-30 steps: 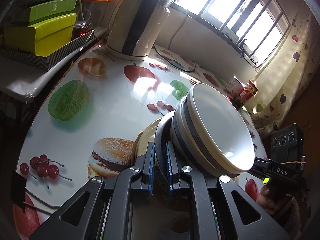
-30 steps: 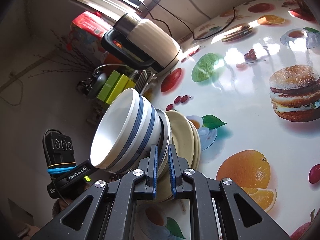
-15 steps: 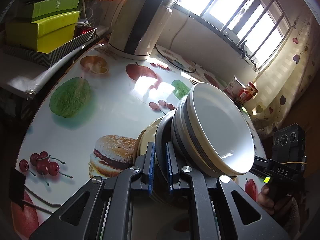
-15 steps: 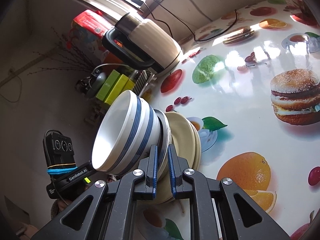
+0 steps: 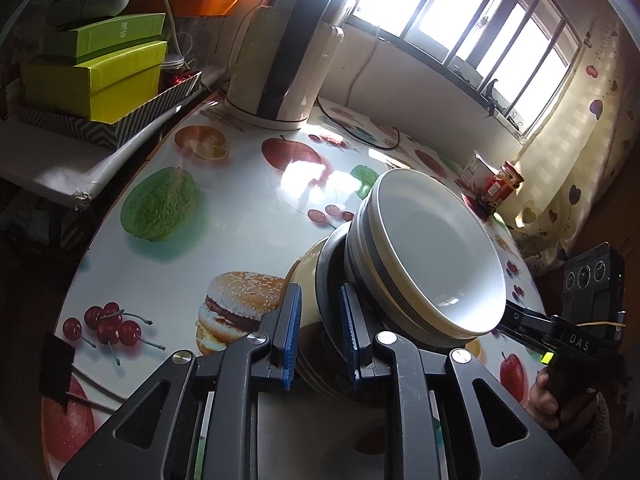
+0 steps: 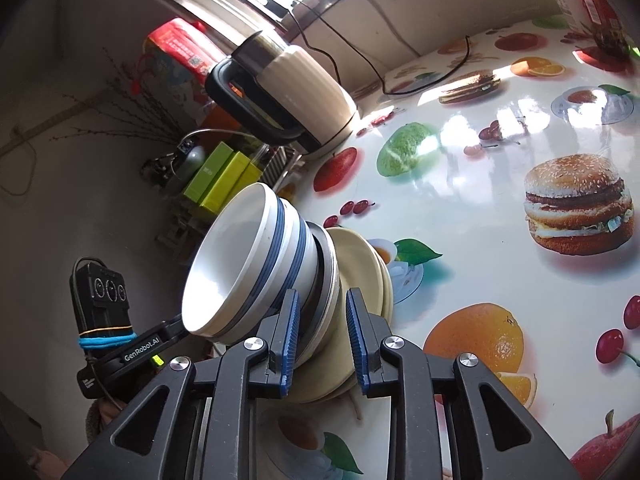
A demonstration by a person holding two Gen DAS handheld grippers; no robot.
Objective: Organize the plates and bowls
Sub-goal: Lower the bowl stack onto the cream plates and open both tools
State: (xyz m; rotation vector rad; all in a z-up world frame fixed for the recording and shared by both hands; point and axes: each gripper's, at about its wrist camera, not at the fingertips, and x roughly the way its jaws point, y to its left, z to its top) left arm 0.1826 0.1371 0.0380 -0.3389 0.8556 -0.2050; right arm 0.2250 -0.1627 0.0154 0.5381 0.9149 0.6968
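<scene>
A stack of dishes rests on the fruit-print table (image 5: pixel 240 216): two nested white bowls with blue bands (image 5: pixel 432 256) (image 6: pixel 248 268) on a grey-rimmed plate (image 5: pixel 326 280) (image 6: pixel 326 280) on cream plates (image 5: pixel 304 276) (image 6: pixel 356 264). My left gripper (image 5: pixel 320 336) has opened, its blue pads standing either side of the plate rims on the near edge. My right gripper (image 6: pixel 322 338) has opened too, astride the plate rims on the opposite edge. Each gripper shows in the other's view.
A cream electric kettle (image 5: pixel 288 52) (image 6: pixel 296 96) with a black cord stands at the table's back. Green boxes (image 5: pixel 100 72) sit on a side shelf. A jar (image 5: pixel 502 188) and a cup (image 5: pixel 476 168) stand by the window and curtain.
Both grippers have opened from shut on the plate rims; the jaws now stand apart around them. The dish stack has stayed in place.
</scene>
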